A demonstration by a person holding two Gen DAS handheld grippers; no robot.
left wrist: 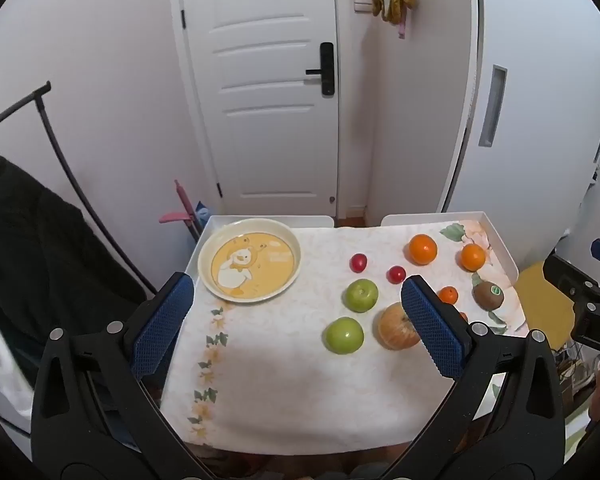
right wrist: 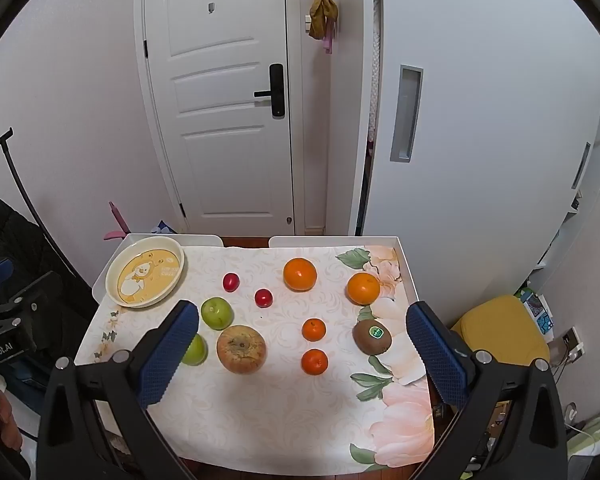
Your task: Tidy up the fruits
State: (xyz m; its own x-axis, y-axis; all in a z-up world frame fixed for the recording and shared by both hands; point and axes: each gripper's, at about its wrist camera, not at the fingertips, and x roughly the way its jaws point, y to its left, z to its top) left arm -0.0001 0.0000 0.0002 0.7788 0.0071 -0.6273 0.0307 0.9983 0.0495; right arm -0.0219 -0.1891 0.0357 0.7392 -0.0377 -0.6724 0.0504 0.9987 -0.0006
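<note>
From the left wrist view the left gripper (left wrist: 296, 312) hangs spread and empty above the table (left wrist: 260, 392), plate (left wrist: 284, 240) at the far left corner, while the right wrist view shows the right gripper (right wrist: 302, 344) likewise spread over scattered fruit, so I'd start with the near green apple (right wrist: 217, 312), closing squarely across its middle

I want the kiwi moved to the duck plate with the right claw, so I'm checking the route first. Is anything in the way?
Nothing blocks the open right claw from the kiwi. Between kiwi and plate lie tangerines, the peeled fruit, green apples and cherry tomatoes; lift over them.
</note>
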